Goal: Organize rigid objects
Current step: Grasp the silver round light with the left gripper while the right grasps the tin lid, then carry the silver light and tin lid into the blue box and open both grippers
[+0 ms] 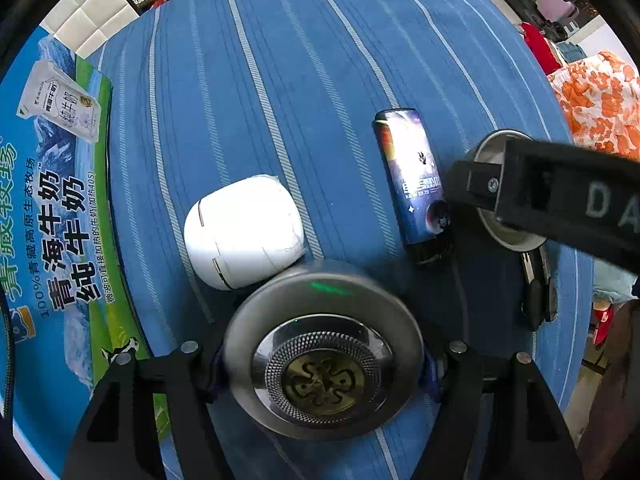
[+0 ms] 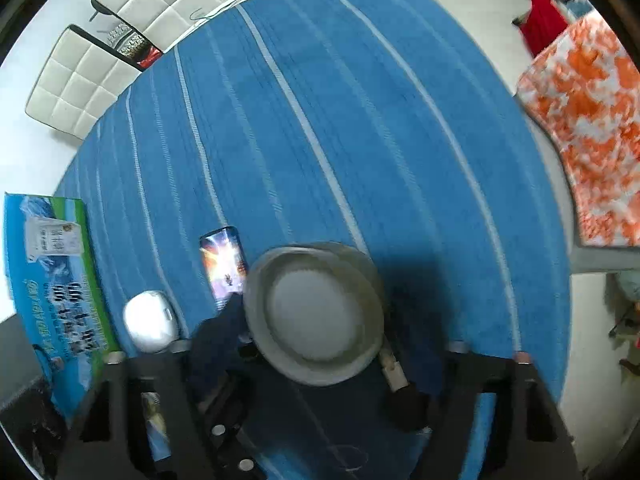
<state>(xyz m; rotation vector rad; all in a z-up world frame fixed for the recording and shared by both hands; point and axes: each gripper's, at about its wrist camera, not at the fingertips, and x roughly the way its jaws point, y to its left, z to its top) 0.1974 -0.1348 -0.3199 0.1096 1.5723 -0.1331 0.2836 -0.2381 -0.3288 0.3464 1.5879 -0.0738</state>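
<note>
My left gripper [image 1: 324,368] is shut on a round metal tin [image 1: 324,356] with an ornate gold centre, held low over the blue striped cloth [image 1: 280,80]. Just beyond it lie a white egg-shaped object [image 1: 244,232] and a dark box with a space print [image 1: 416,176]. At the right, my right gripper [image 1: 500,200] is clamped on a steel bowl [image 1: 492,152], with a black key [image 1: 538,288] lying below it. In the right wrist view the steel bowl [image 2: 316,312] sits tilted between the fingers of the right gripper [image 2: 316,360], hiding part of the space-print box [image 2: 224,264]. The white object [image 2: 150,324] lies to its left.
A blue and green milk carton box [image 1: 48,220] [image 2: 52,280] lies along the left edge of the cloth. An orange and white fabric [image 1: 600,104] [image 2: 592,128] lies off the right edge. White padded chairs [image 2: 80,80] stand at the far left.
</note>
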